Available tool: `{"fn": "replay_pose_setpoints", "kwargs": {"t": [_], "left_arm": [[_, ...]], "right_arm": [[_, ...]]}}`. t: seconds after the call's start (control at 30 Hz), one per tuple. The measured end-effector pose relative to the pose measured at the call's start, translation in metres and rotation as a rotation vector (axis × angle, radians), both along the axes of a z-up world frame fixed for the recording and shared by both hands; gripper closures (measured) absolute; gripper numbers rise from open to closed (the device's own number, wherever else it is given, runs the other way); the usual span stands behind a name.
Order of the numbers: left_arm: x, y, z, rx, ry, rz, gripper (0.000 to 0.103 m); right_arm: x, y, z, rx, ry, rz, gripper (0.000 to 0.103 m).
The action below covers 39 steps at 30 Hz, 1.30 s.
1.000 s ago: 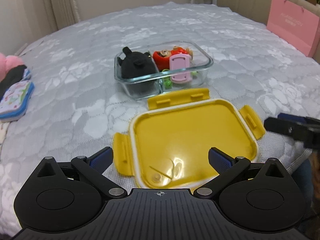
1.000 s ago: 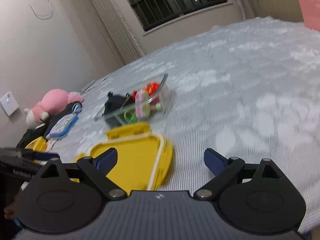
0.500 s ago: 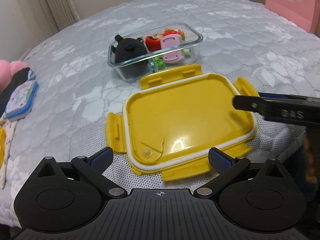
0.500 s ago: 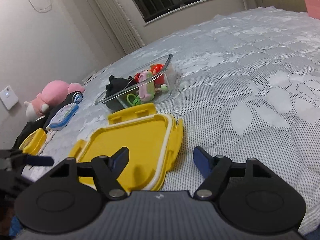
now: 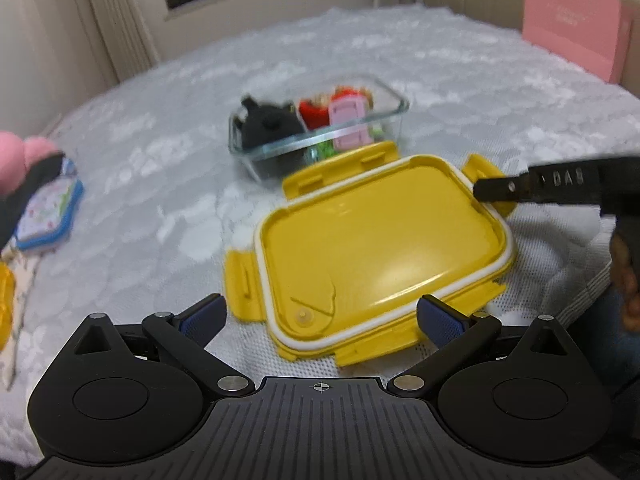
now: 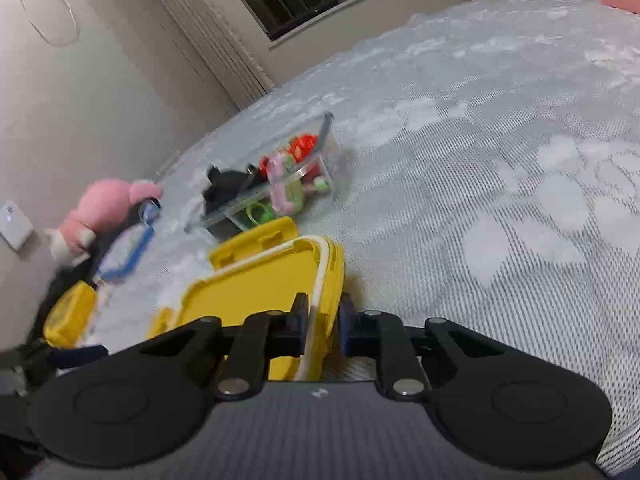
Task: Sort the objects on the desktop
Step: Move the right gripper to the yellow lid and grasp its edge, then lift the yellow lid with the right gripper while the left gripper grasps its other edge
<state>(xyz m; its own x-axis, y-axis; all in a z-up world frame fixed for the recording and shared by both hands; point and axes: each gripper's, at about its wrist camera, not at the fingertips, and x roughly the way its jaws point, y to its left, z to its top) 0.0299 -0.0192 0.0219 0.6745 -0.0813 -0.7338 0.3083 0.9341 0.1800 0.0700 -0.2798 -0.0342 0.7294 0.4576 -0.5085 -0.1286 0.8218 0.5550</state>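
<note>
— Two grippers, so what is each doing?
— On the bed [image 5: 440, 64], the right gripper [image 6: 323, 330] has its fingers drawn narrow onto the right rim of the yellow lid [image 5: 380, 248], pinching it, and that side sits tilted up off the quilt. The left gripper [image 5: 320, 316] is spread wide with nothing between its fingers, poised at the lid's near edge.

— Any room around it?
— The lid lies near the bed's front edge. Open quilt stretches far to the right and behind. Just beyond the lid's far clip is one glass container [image 5: 320, 136], close to it, perhaps touching.

— What do you count?
— One lid with four clips. One container with dividers, holding one black toy [image 5: 272, 128], one red toy [image 5: 314, 114], one pink piece [image 5: 348, 120] and something green, blurred. One pink plush [image 6: 104, 208] at the left, one pink bag [image 5: 576, 20] far right.
</note>
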Motion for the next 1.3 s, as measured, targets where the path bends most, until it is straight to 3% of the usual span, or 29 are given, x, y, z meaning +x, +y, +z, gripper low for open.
{"fn": "replay_pose_setpoints", "kwargs": {"t": [0.2, 0.5, 0.67, 0.8, 0.93, 1.1, 1.2, 1.3], "left_arm": [[-0.029, -0.006, 0.021, 0.034, -0.182, -0.056, 0.0], [-0.059, -0.065, 0.01, 0.342, -0.457, -0.11, 0.0], [-0.077, -0.063, 0.016, 0.353, -0.432, -0.162, 0.0], [-0.082, -0.059, 0.021, 0.268, -0.409, -0.202, 0.0], [-0.055, -0.075, 0.002, 0.23, -0.435, -0.217, 0.0], [-0.025, -0.081, -0.017, 0.273, -0.445, -0.135, 0.0], [-0.007, -0.063, -0.013, 0.219, -0.373, -0.086, 0.0], [-0.003, -0.042, -0.004, 0.209, -0.402, -0.036, 0.004]], "right_arm": [[0.0, 0.014, 0.046, -0.038, -0.111, 0.06, 0.089], [-0.004, 0.041, 0.086, -0.099, -0.213, 0.165, 0.089], [0.004, 0.049, 0.092, -0.107, -0.214, 0.193, 0.088], [0.008, 0.055, 0.096, -0.106, -0.217, 0.205, 0.088], [0.009, 0.057, 0.105, -0.064, -0.212, 0.238, 0.086], [0.001, 0.066, 0.117, -0.078, -0.231, 0.271, 0.085], [-0.001, 0.081, 0.13, -0.094, -0.258, 0.308, 0.083], [-0.002, 0.105, 0.146, -0.116, -0.295, 0.36, 0.081]]}}
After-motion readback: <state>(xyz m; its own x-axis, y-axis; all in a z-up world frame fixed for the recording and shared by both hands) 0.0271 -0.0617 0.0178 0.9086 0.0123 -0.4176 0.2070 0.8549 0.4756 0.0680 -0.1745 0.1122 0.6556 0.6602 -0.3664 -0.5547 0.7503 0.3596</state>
